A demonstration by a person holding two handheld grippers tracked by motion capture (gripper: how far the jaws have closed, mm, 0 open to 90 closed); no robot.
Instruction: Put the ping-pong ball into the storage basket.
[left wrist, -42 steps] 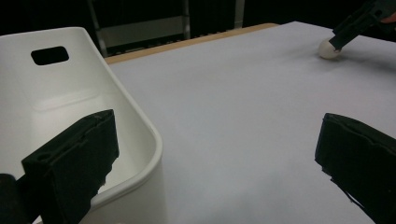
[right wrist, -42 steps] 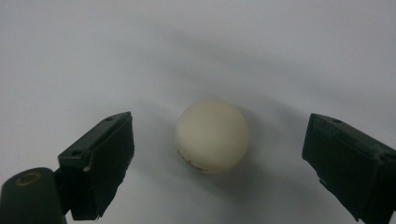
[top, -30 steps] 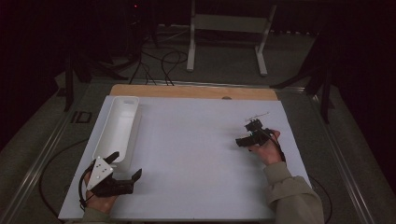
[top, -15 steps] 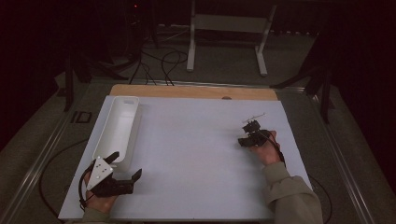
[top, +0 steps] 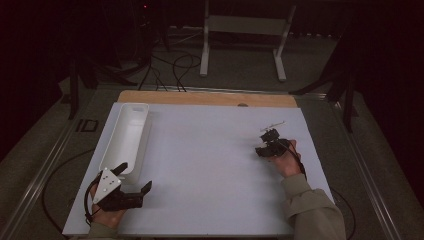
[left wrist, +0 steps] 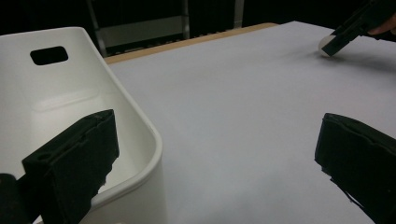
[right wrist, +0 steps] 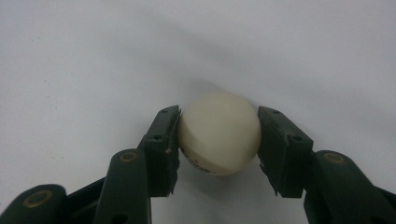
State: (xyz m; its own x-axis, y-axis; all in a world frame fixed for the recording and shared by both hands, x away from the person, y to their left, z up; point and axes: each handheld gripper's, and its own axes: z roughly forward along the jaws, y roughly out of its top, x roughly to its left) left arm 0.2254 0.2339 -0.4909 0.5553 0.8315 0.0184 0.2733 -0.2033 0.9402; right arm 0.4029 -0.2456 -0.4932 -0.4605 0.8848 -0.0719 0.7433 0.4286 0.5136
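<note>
While the right gripper (right wrist: 218, 140) sits at the right side of the white table (top: 210, 165), a cream ball (right wrist: 219, 133) lies between its jaws, both pads against its sides: closed on the ball.

Item 1, ball: small, smooth, faint print low on its left flank; from the right gripper view it looks to be at or just above the table surface, exact contact not clear. From the left gripper view it is a pale spot at the far gripper's tip (left wrist: 327, 43).

Item 2, right gripper: since a second ago it has drifted slightly down and toward the person in the high view (top: 267, 145), hand (top: 286, 159) behind it. Judgement: the grasp is made, the lift and carry come next.

Item 3, left gripper (top: 129, 186): unmoved at the near left, jaws spread wide, holding nothing.

Item 4, white bin (top: 127, 131): long, empty, just beyond the left gripper, well apart from the ball; the likely destination.
</note>
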